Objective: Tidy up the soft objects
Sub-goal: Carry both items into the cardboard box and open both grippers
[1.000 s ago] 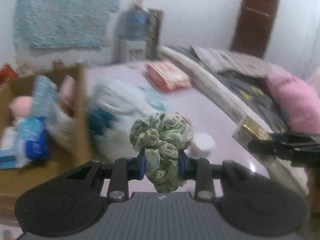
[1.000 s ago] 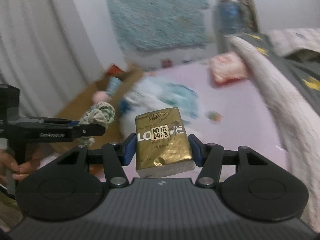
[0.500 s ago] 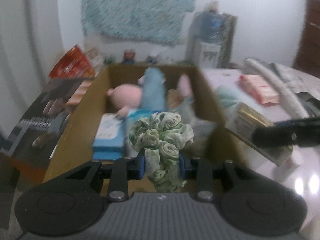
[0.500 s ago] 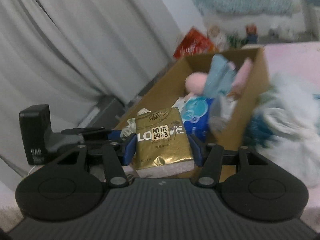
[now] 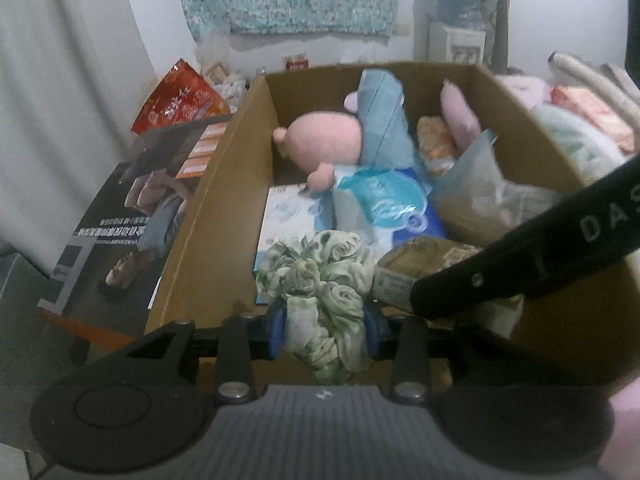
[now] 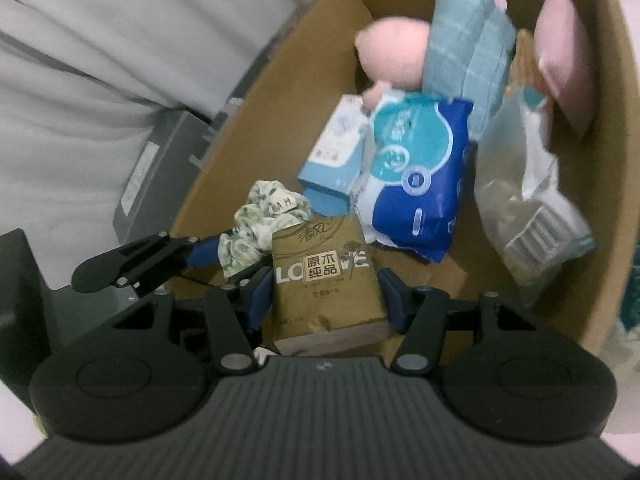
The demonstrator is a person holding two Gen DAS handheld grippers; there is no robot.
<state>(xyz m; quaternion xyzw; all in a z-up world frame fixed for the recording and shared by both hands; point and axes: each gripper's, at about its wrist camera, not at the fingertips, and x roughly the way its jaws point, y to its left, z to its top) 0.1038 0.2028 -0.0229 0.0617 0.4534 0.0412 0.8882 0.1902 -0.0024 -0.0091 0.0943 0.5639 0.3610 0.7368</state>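
My left gripper (image 5: 324,332) hangs over the near end of an open cardboard box (image 5: 224,184). A green floral scrunchie (image 5: 320,280) sits between its blue pads. The jaws are opening, and the pads still touch the fabric on both sides. My right gripper (image 6: 324,300) is shut on a gold tissue pack (image 6: 326,276) and holds it low inside the same box. In the right wrist view the scrunchie (image 6: 264,220) and the left gripper's fingers (image 6: 132,260) lie just left of the pack. The right gripper's black finger (image 5: 520,256) crosses the left wrist view.
The box holds a pink plush toy (image 5: 324,136), a folded blue towel (image 5: 380,120), a blue wipes pack (image 6: 416,168), a small tissue box (image 6: 340,148) and a clear plastic bag (image 6: 528,200). A printed poster (image 5: 132,208) and a red snack bag (image 5: 180,100) lie left of it.
Both grippers swung from the bed side to above the cardboard box and tipped downward, each carrying its item. The left pads now stand slightly wider around the scrunchie.
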